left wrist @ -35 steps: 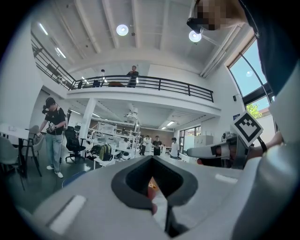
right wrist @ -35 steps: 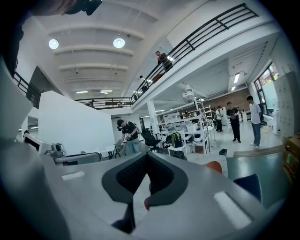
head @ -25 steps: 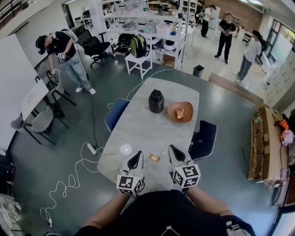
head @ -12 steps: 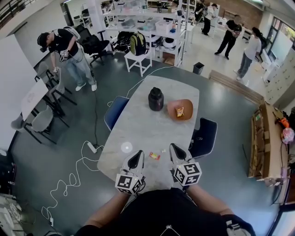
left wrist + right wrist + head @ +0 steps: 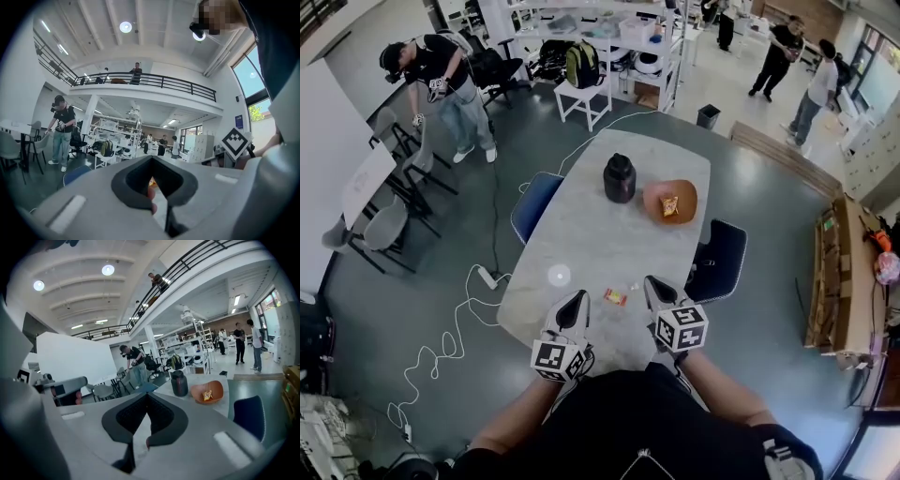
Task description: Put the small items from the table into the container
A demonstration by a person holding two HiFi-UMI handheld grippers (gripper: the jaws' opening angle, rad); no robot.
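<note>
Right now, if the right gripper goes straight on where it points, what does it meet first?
Likely the white marble tabletop: the right gripper, jaws shut, tilts slightly down at bare surface. The black jar stands farther along; depth is unclear.

I see a small red-orange packet (image 5: 614,296) lying flat between left gripper (image 5: 578,300) and right gripper (image 5: 654,284). Well beyond the right one, the orange bowl (image 5: 685,195) holds a yellow snack (image 5: 669,205).

round ceiling lamps (image 5: 125,26) and a tall window (image 5: 244,82) are flooding the hall with bright, even light, leaving only faint shadows on the table (image 5: 581,244). fisheye distortion is bending the edges; dark vignetting is ringing both gripper views.
</note>
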